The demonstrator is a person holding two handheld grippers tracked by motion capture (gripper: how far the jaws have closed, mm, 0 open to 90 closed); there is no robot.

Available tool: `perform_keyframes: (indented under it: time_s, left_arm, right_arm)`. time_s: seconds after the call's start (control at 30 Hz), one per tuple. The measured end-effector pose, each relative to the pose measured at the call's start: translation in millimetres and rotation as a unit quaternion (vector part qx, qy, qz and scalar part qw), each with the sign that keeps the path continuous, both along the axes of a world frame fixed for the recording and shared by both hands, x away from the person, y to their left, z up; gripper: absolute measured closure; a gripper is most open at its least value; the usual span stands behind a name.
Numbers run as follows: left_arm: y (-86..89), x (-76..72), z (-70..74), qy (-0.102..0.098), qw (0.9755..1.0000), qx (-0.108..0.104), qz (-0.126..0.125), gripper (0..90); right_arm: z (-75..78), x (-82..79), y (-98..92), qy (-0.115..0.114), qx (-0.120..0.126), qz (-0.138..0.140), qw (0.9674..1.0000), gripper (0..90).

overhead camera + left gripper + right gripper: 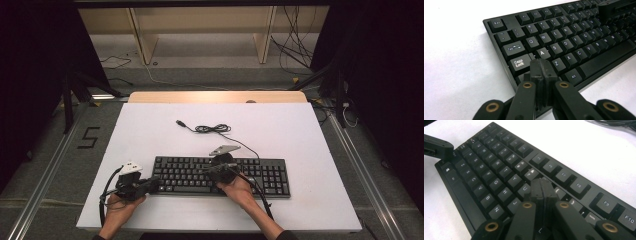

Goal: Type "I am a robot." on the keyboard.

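A black keyboard lies flat on the white tabletop, toward the near edge and about midway between the left and right edges, its long side running parallel to that near edge. Its cable trails away toward the far edge and ends in a loose coil with the plug lying just beyond. The left claw sits at the keyboard's left end, its two black jaws pressed together with nothing between them, the tips over the keys just below Caps Lock and A, at the keyboard's near-left corner. The right claw is over the middle of the keyboard, jaws likewise pressed together and empty, the tips down among the keys beside U and J, below the F-key row; whether the tips actually press a key cannot be told. In the high view a hand holds each claw from the near edge, the left hand resting on the tabletop just beside the keyboard's left end.
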State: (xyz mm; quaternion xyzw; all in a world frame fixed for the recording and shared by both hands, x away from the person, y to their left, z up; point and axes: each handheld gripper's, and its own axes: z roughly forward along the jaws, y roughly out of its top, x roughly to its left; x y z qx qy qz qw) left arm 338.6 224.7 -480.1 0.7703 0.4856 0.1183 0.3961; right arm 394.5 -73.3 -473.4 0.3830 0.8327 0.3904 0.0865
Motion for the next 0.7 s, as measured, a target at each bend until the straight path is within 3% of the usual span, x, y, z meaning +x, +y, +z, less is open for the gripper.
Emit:
perform_keyframes:
  time_s: [0.7]
  left_arm:
    - [0.8, 3.8, -2.6, 0.005, 1.0000, 0.005, 0.007, 89.1]
  right_arm:
    - [-3.0, 0.8, 0.8, 0.006, -0.010, 0.000, 0.9999, 90.0]
